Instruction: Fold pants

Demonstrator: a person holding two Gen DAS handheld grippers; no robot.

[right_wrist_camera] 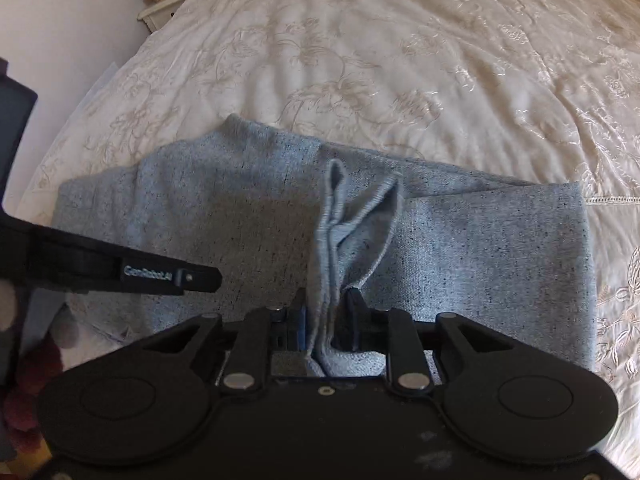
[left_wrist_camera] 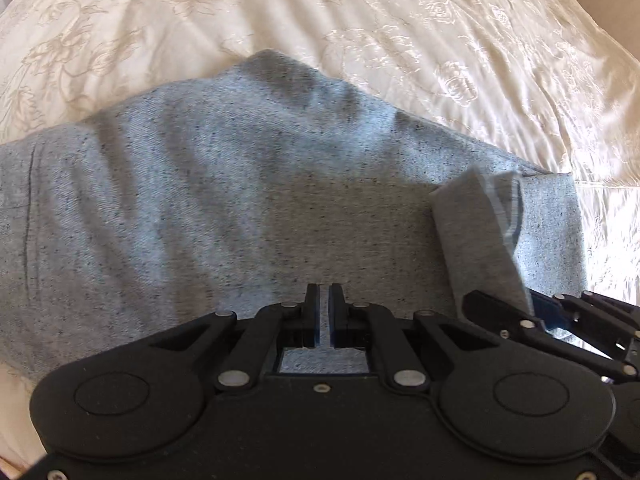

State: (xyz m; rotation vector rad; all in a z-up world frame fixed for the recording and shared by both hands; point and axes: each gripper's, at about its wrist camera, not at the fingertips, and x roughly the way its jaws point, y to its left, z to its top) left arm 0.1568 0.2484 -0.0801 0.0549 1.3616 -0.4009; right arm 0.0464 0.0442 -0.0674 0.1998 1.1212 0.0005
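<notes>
Grey speckled pants (left_wrist_camera: 240, 200) lie folded across a cream bedspread (left_wrist_camera: 440, 40). My left gripper (left_wrist_camera: 324, 292) hovers over the near edge of the pants, its jaws almost closed with a thin gap and nothing clearly held. My right gripper (right_wrist_camera: 326, 300) is shut on a bunched fold of the pants (right_wrist_camera: 344, 220), lifted so that two loops of fabric stand up. In the left wrist view the right gripper (left_wrist_camera: 560, 316) shows at the right, holding the raised flap (left_wrist_camera: 480, 240). The left gripper's finger (right_wrist_camera: 160, 274) shows at the left of the right wrist view.
The embroidered cream bedspread (right_wrist_camera: 400, 60) stretches far beyond the pants. A nightstand (right_wrist_camera: 164, 0) with small items stands at the far left corner of the bed. A wall (right_wrist_camera: 60, 20) runs along the bed's left side.
</notes>
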